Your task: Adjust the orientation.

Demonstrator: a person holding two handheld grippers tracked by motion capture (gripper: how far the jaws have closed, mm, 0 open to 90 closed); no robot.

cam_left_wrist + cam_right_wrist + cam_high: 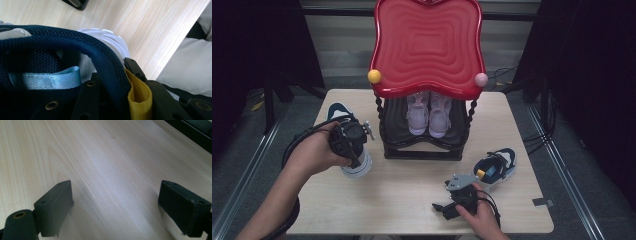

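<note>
A navy and white sneaker (357,167) hangs just above the table at the left, toe tipped up behind the hand. My left gripper (353,157) is shut on its heel collar. In the left gripper view the jaws clamp the navy mesh collar (100,52) beside a yellow pull tab (138,97) and a light blue strap (47,80). The matching sneaker (497,167) lies on the table at the right. My right gripper (441,210) rests near the front edge, left of that shoe. Its jaws (125,202) stand wide open over bare wood.
A black shoe rack (422,150) with a red wavy top (427,45) stands at the back middle of the wooden table (412,200). A pair of pink and white shoes (428,115) sits on its shelf. Cables trail on the floor at the right.
</note>
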